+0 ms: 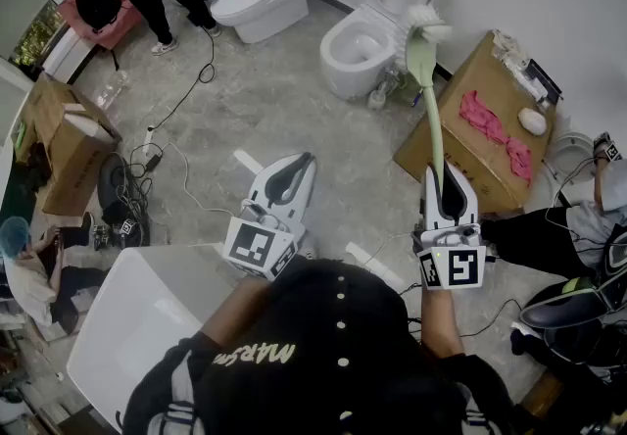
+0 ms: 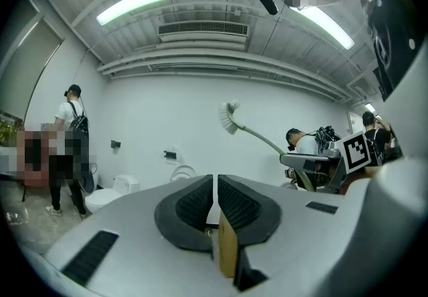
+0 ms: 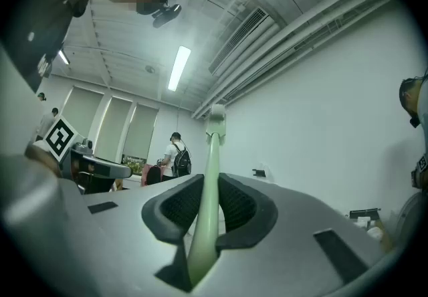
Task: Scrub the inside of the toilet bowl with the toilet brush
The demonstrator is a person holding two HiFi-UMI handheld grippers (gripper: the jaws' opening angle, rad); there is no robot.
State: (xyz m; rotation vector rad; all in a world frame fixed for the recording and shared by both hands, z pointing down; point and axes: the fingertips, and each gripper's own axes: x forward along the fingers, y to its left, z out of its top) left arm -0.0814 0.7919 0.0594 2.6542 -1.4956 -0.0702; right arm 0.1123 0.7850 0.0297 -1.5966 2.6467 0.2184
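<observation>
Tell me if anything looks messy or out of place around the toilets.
Yes. A pink cloth lies crumpled on the cardboard box right of the open toilet, and a black cable trails loose across the floor. The toilet brush, clamped in the right gripper, points up in the air, not in the bowl.
</observation>
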